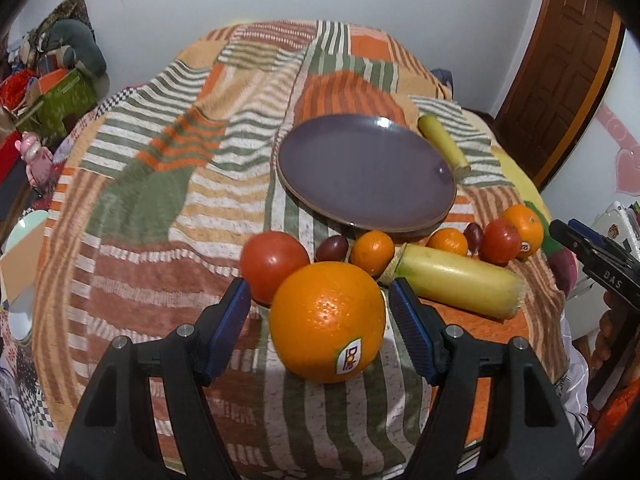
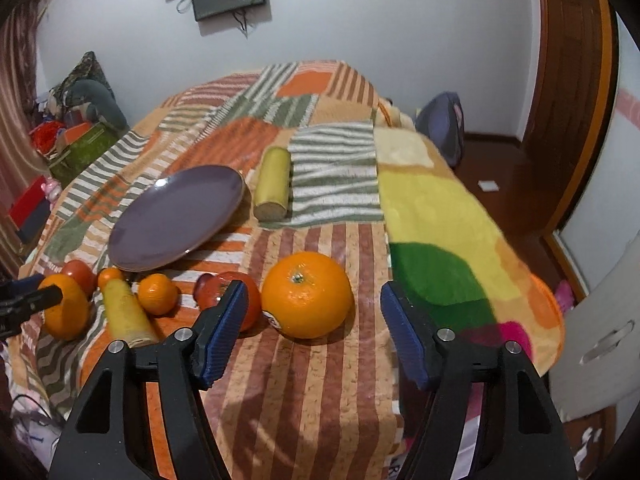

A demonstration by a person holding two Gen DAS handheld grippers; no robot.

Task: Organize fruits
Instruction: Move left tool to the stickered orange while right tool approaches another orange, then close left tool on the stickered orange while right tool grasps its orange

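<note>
Left gripper, bottom centre of its own view: jaws apart, a large orange with a sticker between the blue pads, gaps visible on both sides, none pressing. Right gripper, bottom centre of its view: jaws apart, a second large orange lying just ahead between the pads, untouched.

Bedspread, striped patchwork, bears all items.
Plate, purple, empty, centre right of the left view.
Yellow cylinder, lying flat, lower right of the plate; a second yellow cylinder at the plate's upper right edge.
Tomato, beside the stickered orange, to its upper left; another tomato at right.
Small oranges, in a row below the plate.
Dark grape, between tomato and small orange.
</note>
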